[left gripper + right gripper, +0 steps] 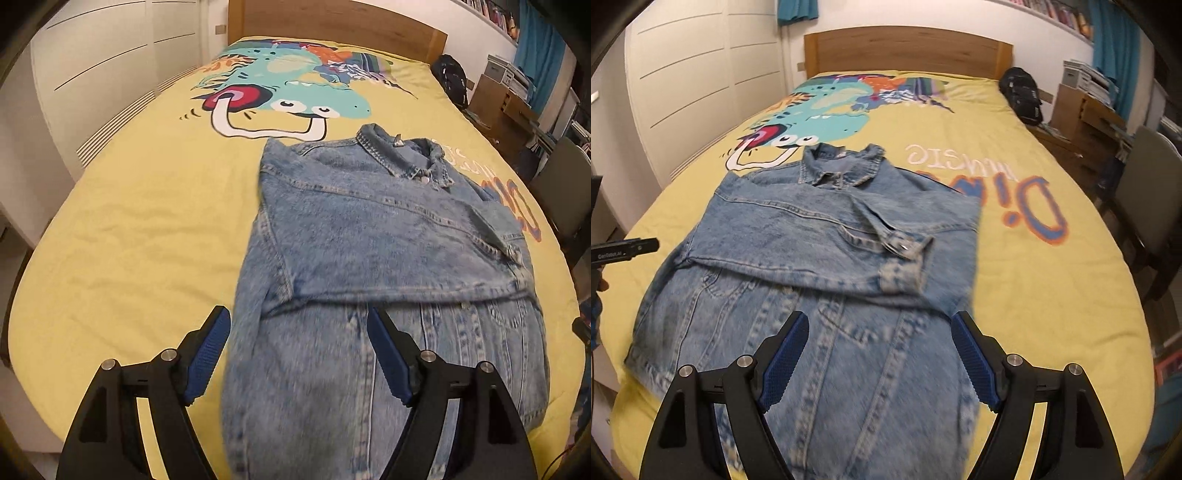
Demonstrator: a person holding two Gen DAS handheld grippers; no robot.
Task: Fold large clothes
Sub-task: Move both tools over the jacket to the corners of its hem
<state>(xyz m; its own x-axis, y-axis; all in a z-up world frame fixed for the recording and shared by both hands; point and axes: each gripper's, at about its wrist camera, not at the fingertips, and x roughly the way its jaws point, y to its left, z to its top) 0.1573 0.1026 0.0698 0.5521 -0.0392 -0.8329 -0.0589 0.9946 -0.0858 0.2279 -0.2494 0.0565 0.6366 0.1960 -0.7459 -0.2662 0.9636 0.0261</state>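
The bed (122,221) with its yellow cartoon cover fills everything ahead of both my grippers, its wooden headboard (908,48) at the far end. On it, straight in front of me, lies the denim jacket (369,240), front up, collar (838,162) pointing away toward the headboard and the hem nearest me, running under my fingers.

As I judge it, the folding is partway. Both sleeves seem already brought in: one sleeve (827,236) lies across the chest from my left to my right, its buttoned cuff (905,254) ending just ahead of my right gripper's right finger. The body is now a narrow rectangle. What is left, I think, is taking the hem up toward the collar, once or twice, and smoothing it.

My left gripper (297,354) is spread wide with nothing between its blue pads, hovering over the jacket's left edge. My right gripper (877,358) is equally wide and empty, over the lower body panel.
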